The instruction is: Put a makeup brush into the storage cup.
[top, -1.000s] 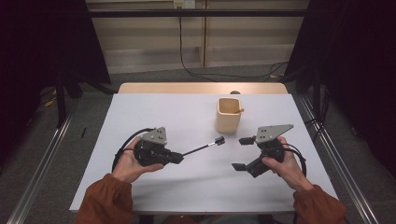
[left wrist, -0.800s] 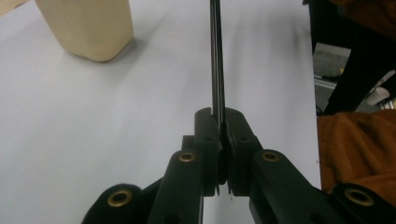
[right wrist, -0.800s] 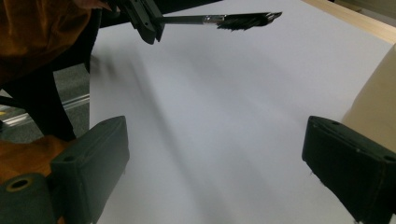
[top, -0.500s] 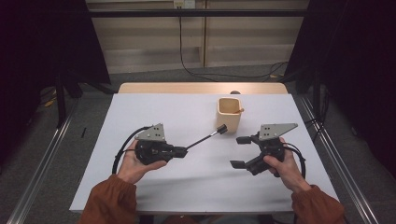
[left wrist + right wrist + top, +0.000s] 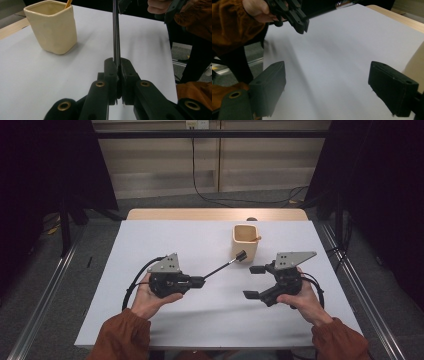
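Left hand [image 5: 150, 297]: at the near left of the table, wrapped around the left gripper, a rust-coloured sleeve behind it.
Left gripper [image 5: 200, 281]: jaws pressed tight together, pinching the near end of the thin black rod; in the left gripper view the left gripper [image 5: 119, 68] has the rod rising straight up from between its pads.
Right hand [image 5: 305, 300]: at the near right, holding the right gripper.
Right gripper [image 5: 254, 282]: jaws spread wide with nothing between them, and they have just been closing a little; in the right gripper view the right gripper [image 5: 327, 87] frames bare white surface.
Black rod [image 5: 220, 268]: slanting from the left gripper up and to the far right, off the table surface, its small dark head just beside the near face of the cup.
Cup [image 5: 245, 241]: cream, square-sided, upright, right of centre towards the far side; a thin orange stick leans at its far right corner.
Table [image 5: 165, 235]: white top, pale wooden strip along the far edge.
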Available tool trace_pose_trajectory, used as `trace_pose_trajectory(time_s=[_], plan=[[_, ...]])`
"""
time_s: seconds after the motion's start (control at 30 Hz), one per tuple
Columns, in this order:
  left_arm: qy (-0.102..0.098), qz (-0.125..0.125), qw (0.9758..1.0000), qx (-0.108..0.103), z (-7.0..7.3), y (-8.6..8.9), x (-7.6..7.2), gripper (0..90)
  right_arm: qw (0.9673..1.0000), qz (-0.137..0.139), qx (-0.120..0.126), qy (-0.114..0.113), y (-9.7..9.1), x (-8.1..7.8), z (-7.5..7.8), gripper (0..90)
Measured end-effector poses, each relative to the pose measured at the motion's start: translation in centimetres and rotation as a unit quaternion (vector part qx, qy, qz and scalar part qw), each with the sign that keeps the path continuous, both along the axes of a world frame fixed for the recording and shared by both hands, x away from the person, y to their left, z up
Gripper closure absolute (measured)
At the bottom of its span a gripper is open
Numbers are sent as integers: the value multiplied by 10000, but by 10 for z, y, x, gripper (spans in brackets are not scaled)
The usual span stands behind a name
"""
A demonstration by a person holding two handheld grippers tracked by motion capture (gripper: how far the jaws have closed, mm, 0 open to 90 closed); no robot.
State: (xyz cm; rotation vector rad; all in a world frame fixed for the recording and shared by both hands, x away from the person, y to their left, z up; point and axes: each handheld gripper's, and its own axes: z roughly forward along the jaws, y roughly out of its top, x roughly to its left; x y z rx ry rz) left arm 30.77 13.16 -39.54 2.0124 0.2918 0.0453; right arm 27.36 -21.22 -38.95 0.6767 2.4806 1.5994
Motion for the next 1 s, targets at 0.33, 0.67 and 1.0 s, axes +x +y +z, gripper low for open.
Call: trace_pose_trajectory(time_s=[0.33,0.67,1.0], plan=[[-128,4,9998,-155,-4,-5,-3,857,10000,4,-42,-12,6,2,1,163],[-85,158,9987,-470,-6,-7,-4,857,9995,-163,174,-222,7,2,3,231],[-158,56,9975,-684,-8,-14,-8,855,9987,-115,459,-191,9,5,8,328]])
